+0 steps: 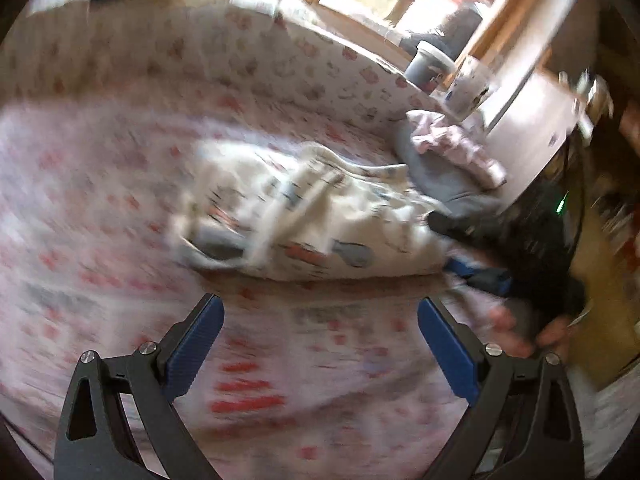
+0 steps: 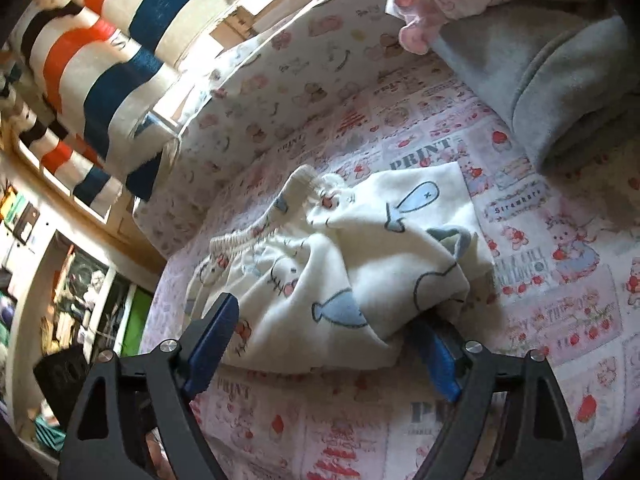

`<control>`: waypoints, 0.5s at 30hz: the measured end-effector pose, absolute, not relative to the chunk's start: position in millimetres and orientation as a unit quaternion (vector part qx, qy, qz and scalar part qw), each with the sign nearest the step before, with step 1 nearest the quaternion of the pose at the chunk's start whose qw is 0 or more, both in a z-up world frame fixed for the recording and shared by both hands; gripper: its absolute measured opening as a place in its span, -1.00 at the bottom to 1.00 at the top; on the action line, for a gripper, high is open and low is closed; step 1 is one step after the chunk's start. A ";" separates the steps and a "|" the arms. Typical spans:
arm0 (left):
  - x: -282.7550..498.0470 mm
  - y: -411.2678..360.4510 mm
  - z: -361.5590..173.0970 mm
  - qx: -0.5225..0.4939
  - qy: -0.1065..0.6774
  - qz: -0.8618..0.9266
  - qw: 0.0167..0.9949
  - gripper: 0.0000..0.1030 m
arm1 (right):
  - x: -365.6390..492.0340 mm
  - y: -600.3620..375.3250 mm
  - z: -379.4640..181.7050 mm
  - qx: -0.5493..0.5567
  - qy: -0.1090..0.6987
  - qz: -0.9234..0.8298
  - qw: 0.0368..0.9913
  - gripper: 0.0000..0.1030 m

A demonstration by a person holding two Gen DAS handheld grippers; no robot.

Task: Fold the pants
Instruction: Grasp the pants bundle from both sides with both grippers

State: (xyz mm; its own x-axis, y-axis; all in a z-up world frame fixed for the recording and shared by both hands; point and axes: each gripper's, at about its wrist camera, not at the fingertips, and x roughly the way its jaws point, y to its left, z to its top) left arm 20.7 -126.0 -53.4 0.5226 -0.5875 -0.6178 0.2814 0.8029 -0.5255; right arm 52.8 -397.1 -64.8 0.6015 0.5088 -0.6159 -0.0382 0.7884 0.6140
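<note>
Right tool (image 2: 324,344) gapes wide at the pants (image 2: 344,264) hem, gripping nothing; left tool (image 1: 320,344) released, empty over the bed (image 1: 100,220). Next: pinch hem, fold.

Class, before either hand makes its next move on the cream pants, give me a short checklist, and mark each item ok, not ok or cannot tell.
1. Pants folded flat: not ok, bunched in a heap.
2. Right tongs open: ok, pads apart, cloth draped over one finger.
3. Left tongs open and empty: ok.
4. Waistband visible: ok.
5. Grey garment apart from the pants: ok.
6. Leg hems located: cannot tell.
</note>
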 end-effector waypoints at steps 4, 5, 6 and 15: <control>36.8 -122.5 -60.5 -0.267 0.441 -0.251 0.819 0.62 | 47.2 -404.5 -66.7 0.302 0.412 0.167 0.844 0.64; 40.3 -121.3 -60.7 -0.283 0.445 -0.244 0.814 0.60 | 46.8 -406.3 -67.3 0.304 0.412 0.168 0.842 0.64; 43.6 -119.7 -61.0 -0.300 0.449 -0.239 0.807 0.60 | 46.0 -407.6 -67.3 0.306 0.413 0.168 0.841 0.64; 72.4 -123.0 -63.7 -0.358 0.448 -0.201 0.794 0.44 | 32.7 -408.6 -66.1 0.305 0.427 0.170 0.834 0.64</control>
State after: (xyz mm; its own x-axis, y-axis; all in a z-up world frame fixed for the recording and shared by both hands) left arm 72.4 -123.0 -63.7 0.5182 -0.6394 -0.5680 -0.0016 0.6635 -0.7482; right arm 32.7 -408.6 -66.1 0.5785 0.5435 -0.6083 -0.0227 0.7561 0.6540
